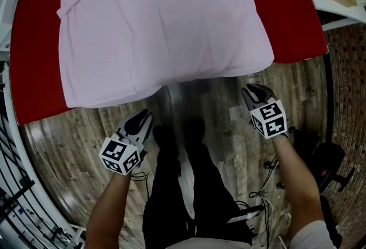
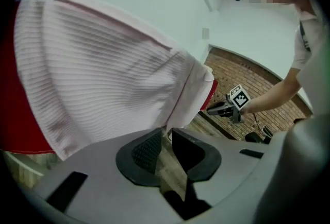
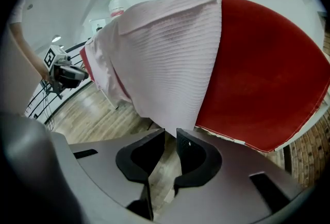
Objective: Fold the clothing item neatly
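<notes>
While the pink shirt (image 1: 160,24) lay spread flat on the red worktop (image 1: 34,59), hem drooping over the near edge, both grippers hung just short of that hem, over the wood floor (image 1: 217,99). The left gripper (image 1: 146,117) had its fingers slightly apart and empty. Same deal with the right gripper (image 1: 252,92): released, gripping nothing.

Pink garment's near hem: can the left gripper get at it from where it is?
Probably yes. The left gripper, its jaws empty, hangs just short of the pink garment, whose hem overhangs the red table; only floor lies between.
</notes>
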A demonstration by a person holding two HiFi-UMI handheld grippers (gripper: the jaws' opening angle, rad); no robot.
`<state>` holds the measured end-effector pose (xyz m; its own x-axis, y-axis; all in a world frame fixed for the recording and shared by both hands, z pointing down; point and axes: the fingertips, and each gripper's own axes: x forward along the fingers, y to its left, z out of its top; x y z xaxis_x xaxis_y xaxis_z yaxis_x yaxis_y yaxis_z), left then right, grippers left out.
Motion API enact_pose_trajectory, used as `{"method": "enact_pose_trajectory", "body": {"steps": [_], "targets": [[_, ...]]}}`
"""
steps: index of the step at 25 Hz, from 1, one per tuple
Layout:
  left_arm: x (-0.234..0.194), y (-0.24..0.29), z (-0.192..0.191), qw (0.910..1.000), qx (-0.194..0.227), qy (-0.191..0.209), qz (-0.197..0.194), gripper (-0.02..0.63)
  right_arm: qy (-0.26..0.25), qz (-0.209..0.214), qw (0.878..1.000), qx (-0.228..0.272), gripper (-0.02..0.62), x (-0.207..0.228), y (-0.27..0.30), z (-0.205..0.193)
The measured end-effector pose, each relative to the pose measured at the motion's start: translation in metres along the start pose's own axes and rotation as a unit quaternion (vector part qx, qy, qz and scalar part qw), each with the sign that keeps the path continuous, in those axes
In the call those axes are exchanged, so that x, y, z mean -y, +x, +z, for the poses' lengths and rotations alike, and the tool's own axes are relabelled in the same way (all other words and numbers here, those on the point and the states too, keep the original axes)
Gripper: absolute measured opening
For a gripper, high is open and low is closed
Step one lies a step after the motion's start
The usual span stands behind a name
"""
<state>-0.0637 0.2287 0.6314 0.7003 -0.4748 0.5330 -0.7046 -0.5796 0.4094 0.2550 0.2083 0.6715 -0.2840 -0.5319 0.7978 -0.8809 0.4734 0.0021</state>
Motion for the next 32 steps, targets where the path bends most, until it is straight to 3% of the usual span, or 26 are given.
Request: {"method": "enact_pose_trajectory", "body": {"steps": [8,13,17,24,26,30,32], "targets": [[-0.054,-0.028,-0.021,0.9975,0.001,-0.023,0.067,0.063,-0.014,0.023,1.000,0.011,0.057,0.022,0.010,0.001],[-0.081,-0.038,-0.034,0.9940,0.011,-0.055,0.094,0.063,0.069,0.088,0.992,0.061,0.061,0.016,0.013,0.016],[-0.098,-0.046,-0.047,0.9891,0.017,-0.086,0.118,0.063,0.141,0.099,0.983,0.061,0.033,0.018,0.018,0.017],[-0.124,-0.063,-0.056,0.9791,0.029,-0.118,0.163,0.063,0.131,0.088,0.986,0.045,0.029,0.030,0.023,0.004],[-0.129,-0.068,-0.055,0.9776,0.039,-0.126,0.164,0.098,0.130,0.099,0.985,0.057,0.037,0.033,0.021,0.005],[-0.138,-0.072,-0.048,0.9826,0.038,-0.116,0.140,0.204,0.070,0.107,0.990,0.064,0.239,0.034,0.014,0.007],[-0.143,-0.073,-0.049,0.9855,0.027,-0.103,0.132,0.251,0.024,0.106,0.993,0.054,0.268,0.035,0.014,0.007]]}}
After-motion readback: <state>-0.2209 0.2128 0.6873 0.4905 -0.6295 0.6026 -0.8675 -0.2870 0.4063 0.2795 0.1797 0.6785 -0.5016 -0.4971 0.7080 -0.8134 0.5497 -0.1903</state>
